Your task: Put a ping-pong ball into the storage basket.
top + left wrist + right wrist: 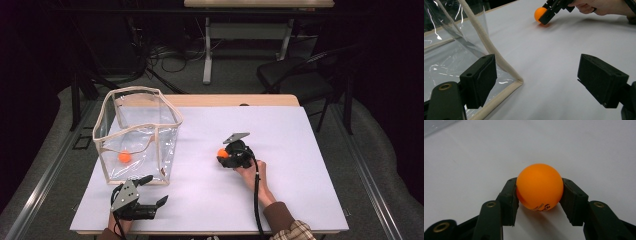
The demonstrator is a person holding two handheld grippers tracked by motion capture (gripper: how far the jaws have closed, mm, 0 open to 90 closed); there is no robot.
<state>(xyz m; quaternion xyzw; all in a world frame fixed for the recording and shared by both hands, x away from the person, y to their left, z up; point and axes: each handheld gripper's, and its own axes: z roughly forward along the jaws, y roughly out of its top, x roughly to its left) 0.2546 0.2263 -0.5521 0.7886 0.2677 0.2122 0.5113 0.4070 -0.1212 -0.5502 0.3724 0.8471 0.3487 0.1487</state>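
Right gripper [223,155]: it is near the middle of the white table [300,165], held by the person's right hand [252,172]. Its two jaws are closed on an orange ball [539,187], one jaw on each side. In the right gripper view, both pads touch the ball.

Held ball: it sits between the jaw tips, low over the table; a small black print is on its lower part. In the left gripper view it is far off, at the tip of the right gripper [546,15], with a faint orange reflection on the table under it. I cannot tell if it touches the table.

Left gripper [152,192]: it is at the near left edge of the table, held by the left hand [116,225]. Its jaws stand wide apart and nothing is between them.

Clear bag [137,135]: a transparent box-shaped bag with a beige cloth rim, standing open on the left part of the table. In the left gripper view, its near bottom corner [517,81] lies just beside the left jaw.

Second orange ball [124,157]: it lies inside the clear bag, on the bottom.

Background: a black chair [300,75] stands behind the table, on the right.
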